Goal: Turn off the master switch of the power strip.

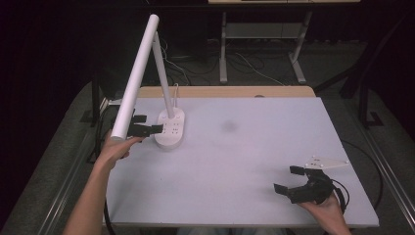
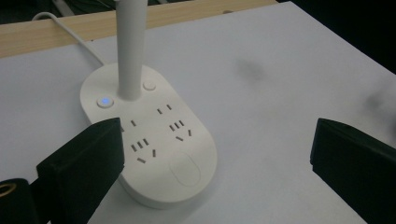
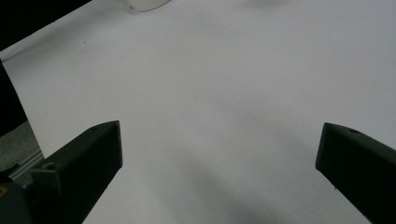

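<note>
White table (image 1: 235, 152): lamp bar (image 1: 135, 78) partly hides left hand-held gripper (image 1: 147, 129).

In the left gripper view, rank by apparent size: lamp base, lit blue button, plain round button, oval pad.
1. lamp base, largest by far
2. oval pad
3. lit blue button and plain round button: look alike, left unranked.

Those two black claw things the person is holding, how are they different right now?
The left gripper is up at the white lamp base, one jaw over its edge; the right gripper sits apart over bare table near the front right corner. The right gripper shows a grey three-cornered plate; on the left gripper I can't make one out. Both are black, hand-held, with jaws spread open and holding nothing.
</note>
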Tool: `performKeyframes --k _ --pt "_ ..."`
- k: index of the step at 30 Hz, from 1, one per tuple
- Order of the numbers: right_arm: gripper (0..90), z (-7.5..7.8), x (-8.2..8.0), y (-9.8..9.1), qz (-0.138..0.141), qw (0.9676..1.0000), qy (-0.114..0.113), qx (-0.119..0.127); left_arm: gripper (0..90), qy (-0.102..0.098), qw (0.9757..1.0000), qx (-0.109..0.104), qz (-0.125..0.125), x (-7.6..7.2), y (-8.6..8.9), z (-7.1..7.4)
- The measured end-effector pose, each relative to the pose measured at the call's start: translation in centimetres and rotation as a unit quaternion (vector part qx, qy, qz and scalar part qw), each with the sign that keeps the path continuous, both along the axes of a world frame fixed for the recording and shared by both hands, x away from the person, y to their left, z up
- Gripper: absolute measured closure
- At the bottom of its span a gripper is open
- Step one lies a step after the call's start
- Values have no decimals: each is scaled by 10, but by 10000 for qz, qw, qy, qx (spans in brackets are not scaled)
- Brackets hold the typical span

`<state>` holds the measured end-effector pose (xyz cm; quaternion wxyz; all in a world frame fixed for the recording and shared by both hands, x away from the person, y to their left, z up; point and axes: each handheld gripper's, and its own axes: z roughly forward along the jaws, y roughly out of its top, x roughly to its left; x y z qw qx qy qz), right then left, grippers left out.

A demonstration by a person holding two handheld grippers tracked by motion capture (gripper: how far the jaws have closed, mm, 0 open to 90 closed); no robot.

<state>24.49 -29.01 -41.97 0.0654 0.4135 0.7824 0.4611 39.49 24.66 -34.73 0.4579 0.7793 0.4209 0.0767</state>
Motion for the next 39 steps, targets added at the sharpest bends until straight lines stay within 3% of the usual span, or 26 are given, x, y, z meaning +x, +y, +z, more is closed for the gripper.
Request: performKeyframes --k 21,31,39 --pt "0 -2 1 -1 4 10000 7 -16 120 115 9996 70 240 34 7 -5" --pt "0 -2 1 -3 -38 10000 -18 -4 168 181 9985 -123 501 49 18 -11" --pt "0 -2 1 -3 -43 10000 18 -10 216 308 9963 -316 739 56 25 -18"
